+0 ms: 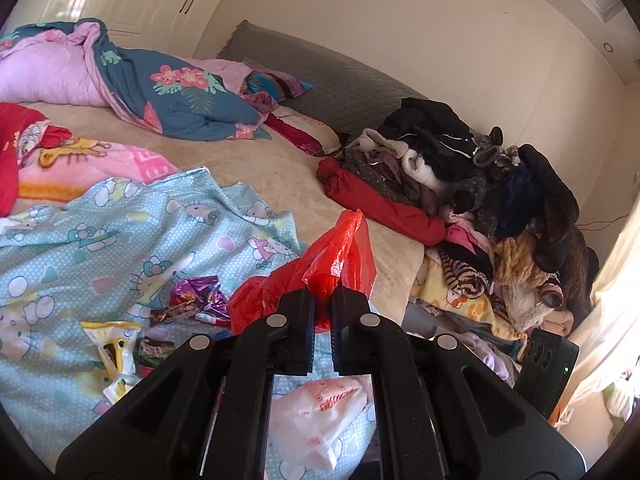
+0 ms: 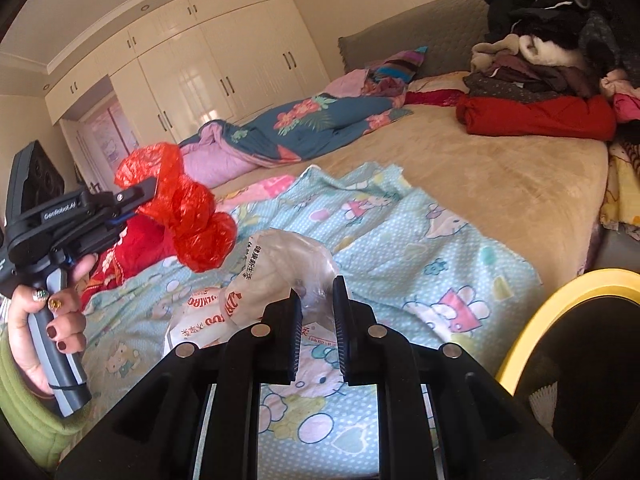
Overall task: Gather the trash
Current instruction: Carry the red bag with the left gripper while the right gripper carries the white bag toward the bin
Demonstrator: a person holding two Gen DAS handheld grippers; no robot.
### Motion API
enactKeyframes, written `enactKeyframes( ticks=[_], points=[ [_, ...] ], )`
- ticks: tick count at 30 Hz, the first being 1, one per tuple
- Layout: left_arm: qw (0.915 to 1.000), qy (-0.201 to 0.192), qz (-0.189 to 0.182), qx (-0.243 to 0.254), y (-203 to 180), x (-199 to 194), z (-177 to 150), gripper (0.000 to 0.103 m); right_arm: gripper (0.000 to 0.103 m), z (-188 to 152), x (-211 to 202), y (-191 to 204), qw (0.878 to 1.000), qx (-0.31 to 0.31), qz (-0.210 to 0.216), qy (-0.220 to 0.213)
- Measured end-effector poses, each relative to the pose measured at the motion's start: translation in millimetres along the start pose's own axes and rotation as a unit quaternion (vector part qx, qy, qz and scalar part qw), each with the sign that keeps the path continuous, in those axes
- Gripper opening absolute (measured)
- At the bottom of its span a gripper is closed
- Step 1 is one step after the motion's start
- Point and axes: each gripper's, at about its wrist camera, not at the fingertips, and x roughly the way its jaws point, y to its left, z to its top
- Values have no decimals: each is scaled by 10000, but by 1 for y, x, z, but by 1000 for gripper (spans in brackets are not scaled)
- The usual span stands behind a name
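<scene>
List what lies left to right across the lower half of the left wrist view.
Yellow wrapper → purple foil wrapper → red plastic bag, pinched in the left tongs → white printed bag under them → the other device at the bed's right edge.

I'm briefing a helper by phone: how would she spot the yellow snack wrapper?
On the bed, find the pale blue cartoon-print sheet. Near its front edge lies the torn yellow-and-white snack wrapper, left of the shiny purple foil wrapper; it is the only yellow piece.
</scene>
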Motion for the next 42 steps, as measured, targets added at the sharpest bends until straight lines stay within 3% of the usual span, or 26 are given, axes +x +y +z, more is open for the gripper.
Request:
enactKeyframes(
  ticks=[18, 42],
  points=[
    [9984, 198, -421, 319, -47, 16, -19, 2, 14, 12, -50, -67, 9924, 852, -752, -475],
    [9917, 577, -887, 728, -104, 44, -50, 2, 14, 10, -124, -140, 9692, 1703, -1469, -1004]
  ],
)
